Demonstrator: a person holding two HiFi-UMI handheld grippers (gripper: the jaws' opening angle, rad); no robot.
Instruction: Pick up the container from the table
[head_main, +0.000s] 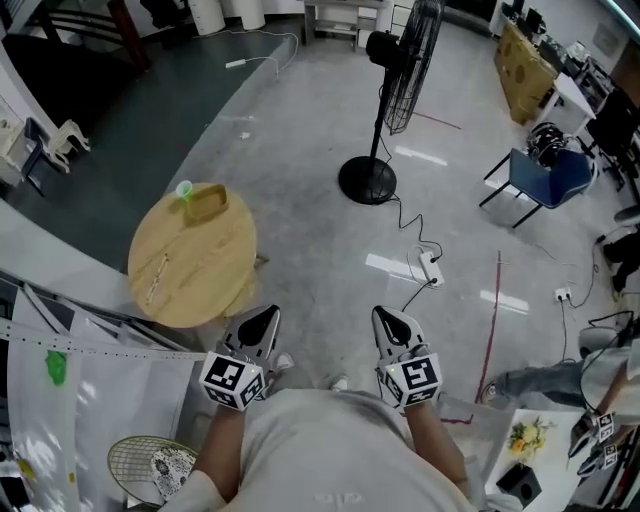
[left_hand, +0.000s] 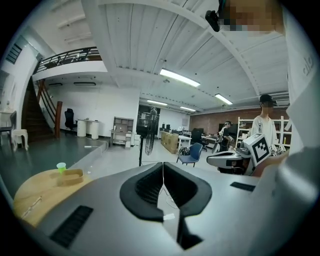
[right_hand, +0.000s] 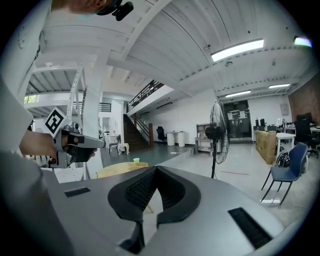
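Observation:
A tan, shallow container rests on the far edge of a round wooden table, with a small green cup touching its far-left side. My left gripper hovers shut and empty just off the table's near right edge, well short of the container. My right gripper is level with it over the floor, also shut with nothing held. In the left gripper view the closed left gripper points past the container, which lies low at the left. In the right gripper view the right gripper stands shut, the table behind it.
A standing fan and its round base are ahead on the grey floor, with a power strip and cable nearby. A blue chair stands at the right. A thin stick lies on the table. A racket lies at the lower left.

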